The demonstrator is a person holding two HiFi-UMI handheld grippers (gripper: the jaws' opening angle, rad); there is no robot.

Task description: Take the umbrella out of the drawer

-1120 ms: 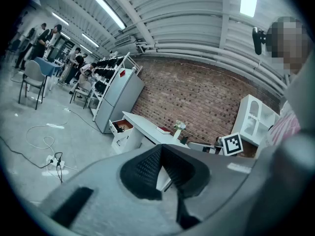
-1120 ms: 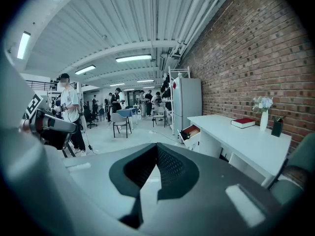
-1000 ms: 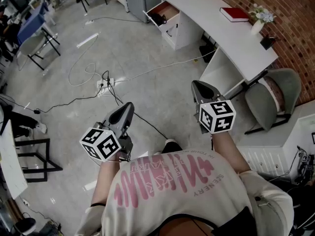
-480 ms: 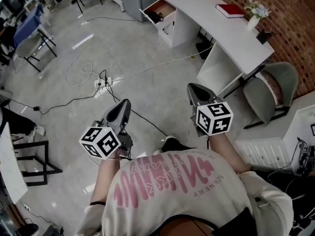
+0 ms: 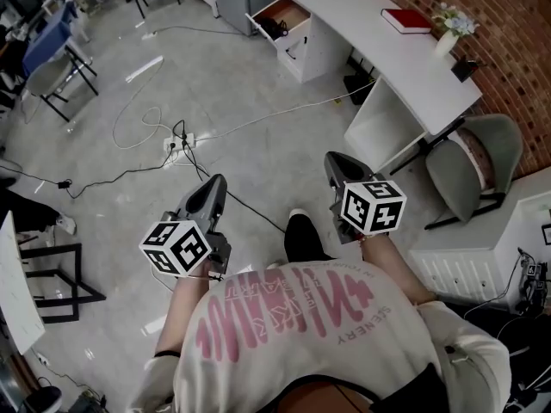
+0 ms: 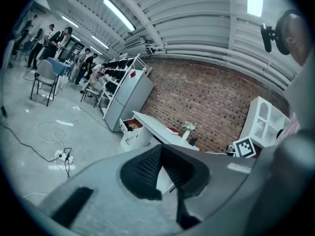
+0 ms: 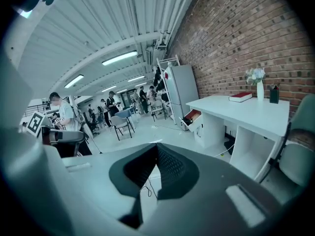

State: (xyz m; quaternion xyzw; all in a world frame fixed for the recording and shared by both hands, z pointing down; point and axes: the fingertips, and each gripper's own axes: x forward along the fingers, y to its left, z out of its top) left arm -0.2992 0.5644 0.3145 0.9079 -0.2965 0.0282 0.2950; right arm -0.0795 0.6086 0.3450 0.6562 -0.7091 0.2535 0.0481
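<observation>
Both tongs are clenched with nothing in them. The left tongs (image 5: 213, 186) show ribbed dark pads meeting at the tips inside a smooth grey moulded shell, and the right tongs (image 5: 334, 162) look the same. Each carries a white cube printed with black square markers, the left cube (image 5: 176, 248) and the right cube (image 5: 373, 205). Both are held out over the floor (image 5: 241, 84), well apart from the counter (image 5: 370, 24).

The floor is pale, polished concrete crossed by thin looping cables (image 5: 146, 119) that run to a white power strip (image 5: 179, 143). The counter is a smooth white top with a curved edge, set along a rough red brick wall (image 5: 516, 41).

Under the counter's far end sits a white cabinet, with its drawer (image 5: 288, 11) pulled open to show a reddish wood lining. The umbrella (image 5: 276, 30) lies in that drawer, at the front. It shows only as a small dark shape, too small to make out further.

Near the counter's wall edge lie a flat red book (image 5: 409, 21) and a slim pale vase (image 5: 448, 43) of flowers. A grey-green padded chair (image 5: 478, 166) stands beside the counter's near end.
</observation>
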